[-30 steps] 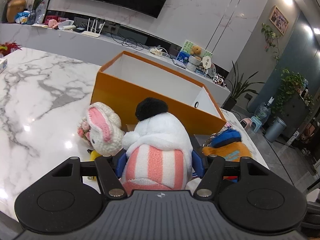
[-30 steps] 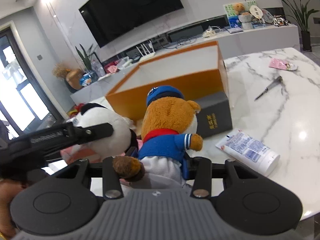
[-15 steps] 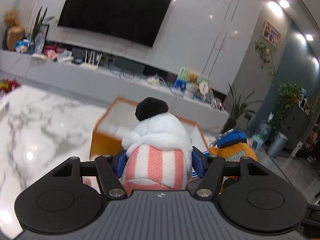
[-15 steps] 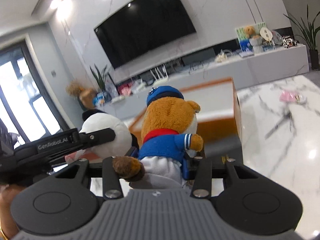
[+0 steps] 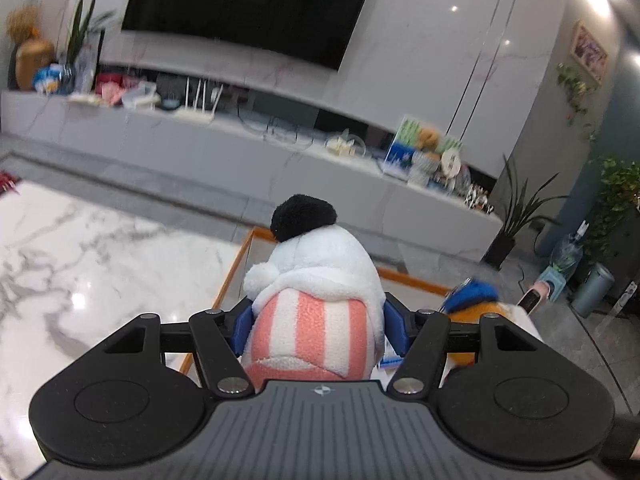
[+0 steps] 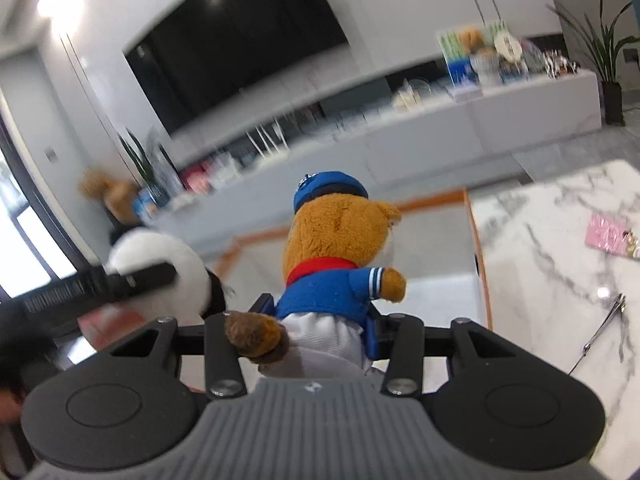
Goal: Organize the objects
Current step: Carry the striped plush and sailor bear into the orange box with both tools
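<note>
We see the left tool (image 5: 316, 330) closed partway, its blue pads pressed against both sides of a white plush (image 5: 316, 300) with pink-and-white stripes and a black pompom. It holds the plush upright above the orange-rimmed box (image 5: 236, 268) that stands on the marble table (image 5: 100, 272). The right tool (image 6: 322, 326) is narrower, clamped around the waist of a brown bear (image 6: 340, 256) in a blue cap and blue jacket, also over the open box. From the right wrist view the left tool's plush shows just beside the bear. A metal utensil (image 6: 602, 328) and a pink packet (image 6: 608, 234) lie on the table to the right.
</note>
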